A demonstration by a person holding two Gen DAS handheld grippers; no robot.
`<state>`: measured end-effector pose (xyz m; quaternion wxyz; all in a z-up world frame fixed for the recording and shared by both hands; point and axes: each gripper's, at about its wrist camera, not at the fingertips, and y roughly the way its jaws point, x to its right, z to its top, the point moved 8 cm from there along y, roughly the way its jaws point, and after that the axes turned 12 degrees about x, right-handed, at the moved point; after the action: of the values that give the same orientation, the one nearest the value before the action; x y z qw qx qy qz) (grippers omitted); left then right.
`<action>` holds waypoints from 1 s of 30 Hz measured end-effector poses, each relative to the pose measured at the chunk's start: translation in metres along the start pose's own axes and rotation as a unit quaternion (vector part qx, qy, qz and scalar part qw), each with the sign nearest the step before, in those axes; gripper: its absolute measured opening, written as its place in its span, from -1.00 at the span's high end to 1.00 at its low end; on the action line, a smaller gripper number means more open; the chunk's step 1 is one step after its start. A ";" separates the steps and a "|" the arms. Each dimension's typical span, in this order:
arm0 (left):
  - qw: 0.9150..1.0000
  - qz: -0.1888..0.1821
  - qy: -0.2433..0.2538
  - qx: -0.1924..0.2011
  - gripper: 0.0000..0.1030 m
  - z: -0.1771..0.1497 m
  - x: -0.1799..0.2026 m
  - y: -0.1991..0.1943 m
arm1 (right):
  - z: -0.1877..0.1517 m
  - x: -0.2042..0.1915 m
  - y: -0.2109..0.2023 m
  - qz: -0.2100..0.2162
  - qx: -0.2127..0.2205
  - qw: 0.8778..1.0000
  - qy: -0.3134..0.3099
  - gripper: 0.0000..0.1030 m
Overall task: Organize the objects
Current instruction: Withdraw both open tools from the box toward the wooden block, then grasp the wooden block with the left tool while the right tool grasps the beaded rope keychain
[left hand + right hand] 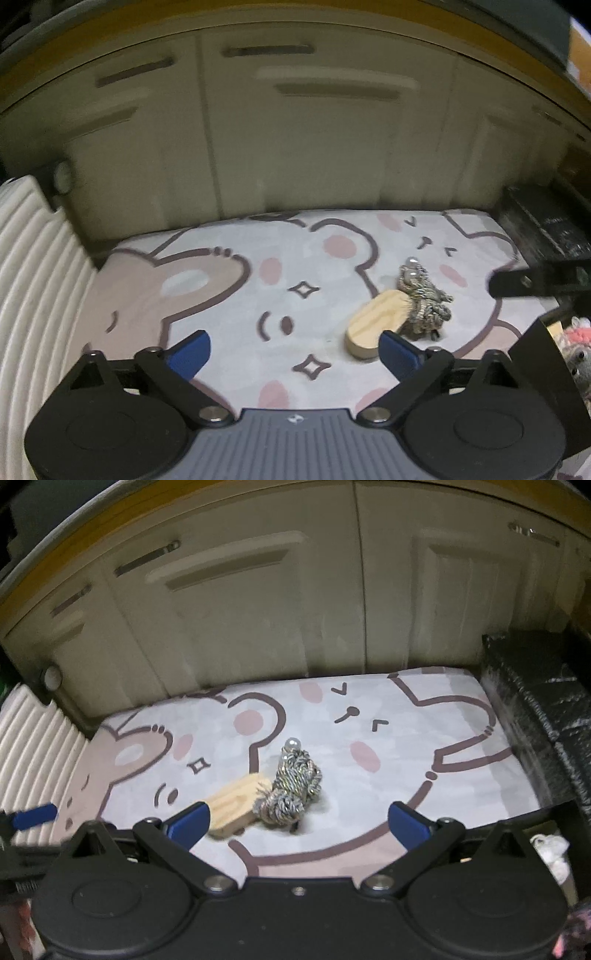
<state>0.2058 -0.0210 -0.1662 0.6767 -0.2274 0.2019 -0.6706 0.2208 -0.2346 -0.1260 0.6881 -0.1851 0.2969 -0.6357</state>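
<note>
The wooden block (236, 805) lies on the cartoon-printed mat (424, 738), touching the braided cord bundle (295, 786) — both just ahead of the tongs. The right gripper (295, 825) is spread wide and empty; the left gripper (291, 354) is likewise wide, nothing held. An approach is judged under way — next, one item must be straddled and pinched without dragging its neighbour.

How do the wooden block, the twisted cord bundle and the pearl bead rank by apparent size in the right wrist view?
1. Wooden block and twisted cord bundle: look alike, and a finger partly hides the block, so unranked.
2. Pearl bead: clearly smallest.
</note>
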 end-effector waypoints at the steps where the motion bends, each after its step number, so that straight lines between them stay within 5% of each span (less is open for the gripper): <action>1: 1.000 -0.008 0.001 0.002 -0.80 0.000 0.002 0.003 | 0.001 0.000 0.004 -0.002 -0.001 1.000 0.007 -1.00; 10: 0.997 -0.053 0.054 -0.017 -0.41 -0.014 0.021 0.035 | 0.006 0.010 0.039 -0.037 -0.008 0.998 0.052 -1.00; 15: 0.992 -0.074 0.101 -0.022 -0.40 -0.022 0.035 0.049 | 0.000 0.021 0.063 -0.038 -0.035 0.990 0.129 -0.98; 23: 0.983 -0.128 0.127 -0.029 -0.40 -0.029 0.052 0.065 | -0.014 0.025 0.098 -0.011 -0.066 0.971 0.228 -0.59; 30: 0.974 -0.167 0.151 -0.021 -0.40 -0.035 0.074 0.075 | -0.028 0.009 0.126 -0.005 -0.097 0.971 0.217 -0.17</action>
<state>0.2486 -0.0966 -0.2356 0.5123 -0.1681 0.2746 -0.7962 0.2993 -0.2246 -0.2278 0.5833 -0.1100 0.4981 -0.6321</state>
